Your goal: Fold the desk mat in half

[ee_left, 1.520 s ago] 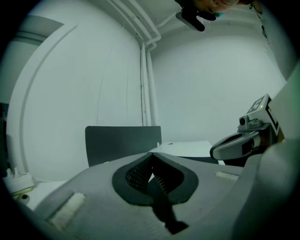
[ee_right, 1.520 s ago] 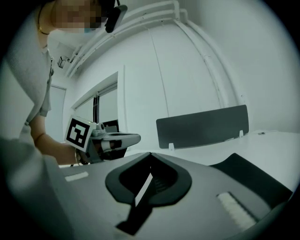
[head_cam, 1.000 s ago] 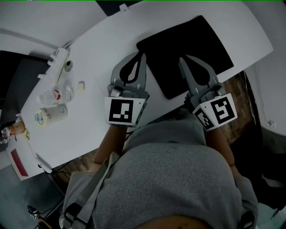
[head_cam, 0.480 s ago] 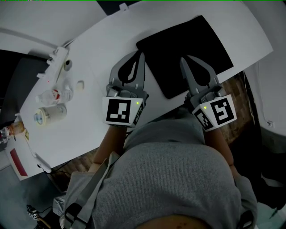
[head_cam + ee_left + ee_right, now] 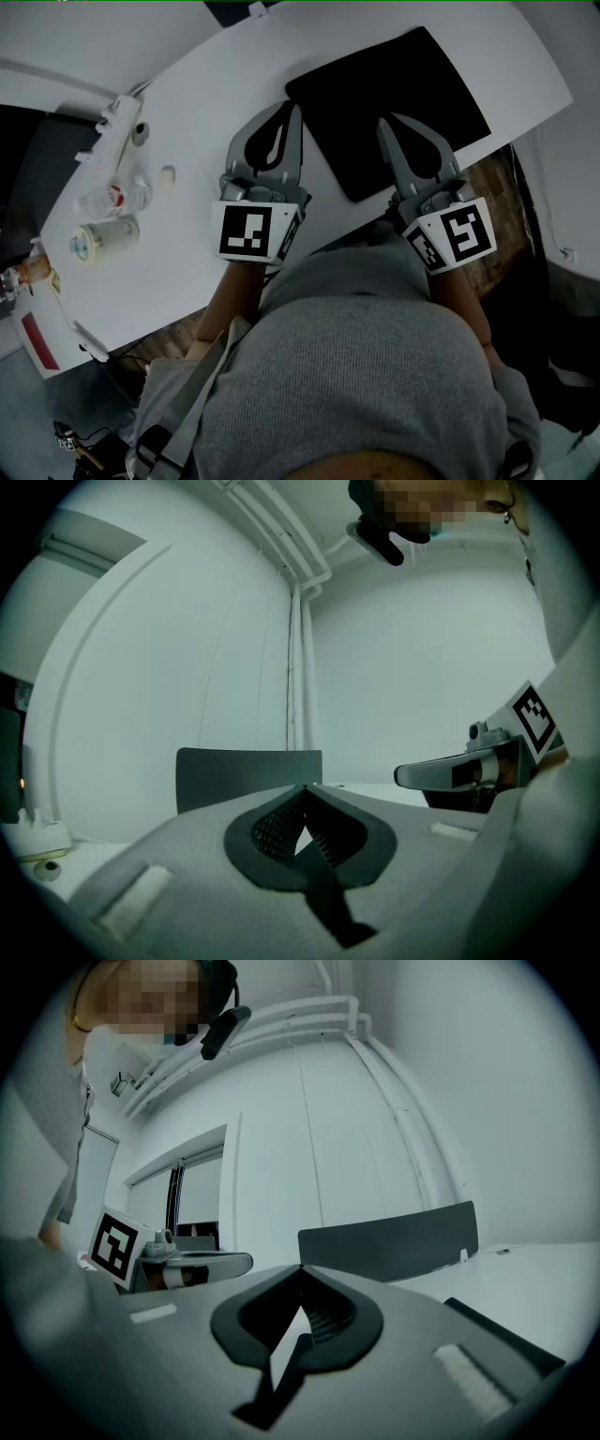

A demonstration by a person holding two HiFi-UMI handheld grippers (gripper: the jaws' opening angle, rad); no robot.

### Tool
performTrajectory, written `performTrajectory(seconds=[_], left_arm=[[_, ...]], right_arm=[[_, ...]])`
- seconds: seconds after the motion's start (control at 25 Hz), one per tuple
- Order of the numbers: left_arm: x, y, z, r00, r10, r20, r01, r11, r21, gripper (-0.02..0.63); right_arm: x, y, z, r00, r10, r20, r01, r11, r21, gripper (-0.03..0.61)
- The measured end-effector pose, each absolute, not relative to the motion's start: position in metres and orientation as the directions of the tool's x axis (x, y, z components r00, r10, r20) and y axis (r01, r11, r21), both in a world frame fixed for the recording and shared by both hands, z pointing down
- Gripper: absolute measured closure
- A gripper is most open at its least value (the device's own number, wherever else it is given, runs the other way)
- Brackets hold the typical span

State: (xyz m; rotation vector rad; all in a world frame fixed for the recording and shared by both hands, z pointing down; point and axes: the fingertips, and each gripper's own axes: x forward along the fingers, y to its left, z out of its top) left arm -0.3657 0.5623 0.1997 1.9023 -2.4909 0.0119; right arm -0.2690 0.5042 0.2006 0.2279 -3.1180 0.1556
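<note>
Though blurred, clear bottle [image 5: 117, 199], perhaps empty, apart from desk mat [image 5: 394, 98].

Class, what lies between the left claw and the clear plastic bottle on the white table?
Head view: one small white round object; otherwise bare table.

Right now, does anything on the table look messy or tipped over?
Yes: on the table, far left, a clear bottle and a pale container lie on their sides, though nothing looks spilled. The black desk mat lies flat and straight.
</note>
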Motion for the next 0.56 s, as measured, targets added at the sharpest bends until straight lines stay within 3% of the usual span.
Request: performTrajectory(seconds=[0.56], left_arm=[[-0.3645, 0.5642, 0.1982, -0.262, -0.965, 0.006, -0.965, 0.262, -0.003, 0.614]], right_arm=[[-0.2664, 0.5040, 0.2000, -0.987, -0.162, 0.017, -0.163, 0.983, -0.089, 0.577]])
